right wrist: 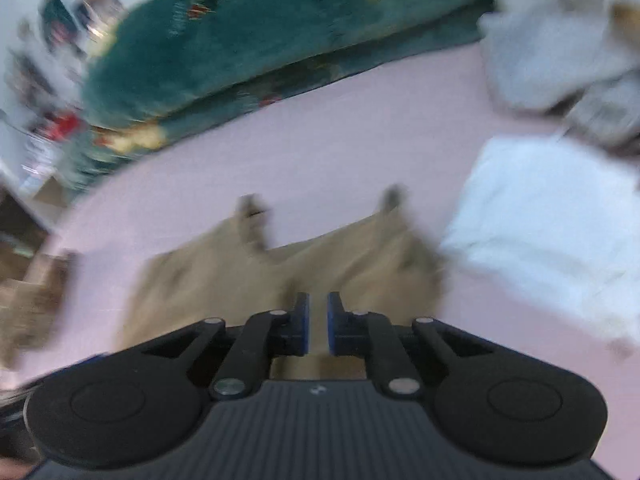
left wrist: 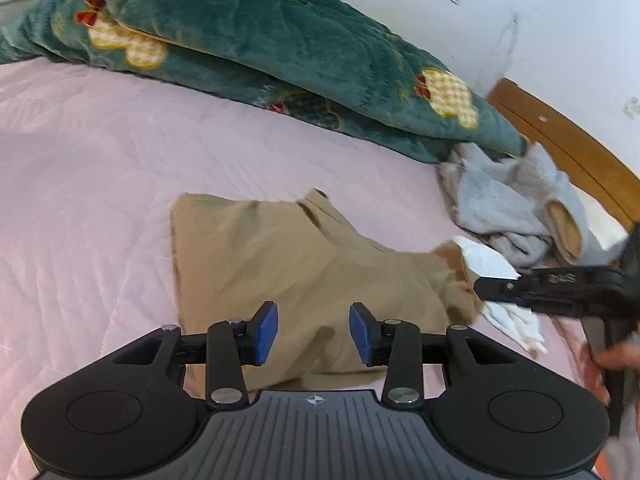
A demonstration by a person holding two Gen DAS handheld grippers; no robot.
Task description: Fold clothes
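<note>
Pink bed [left wrist: 100, 168] fills the frame; mid-frame lies the tan garment [left wrist: 288, 264]. At lower centre the left gripper [left wrist: 314, 334] hovers spread. The right gripper [right wrist: 318, 322], nearly pressed together on the tan cloth, might drag it askew.

a pink quilted bed cover [left wrist: 100, 168] fills the near and left part of the scene. at the far side lies a green blanket [left wrist: 256, 40] with yellow checked flowers, bunched up against a white wall [left wrist: 540, 12]. at the far right a wooden bed frame [left wrist: 568, 148] runs along the wall.
</note>
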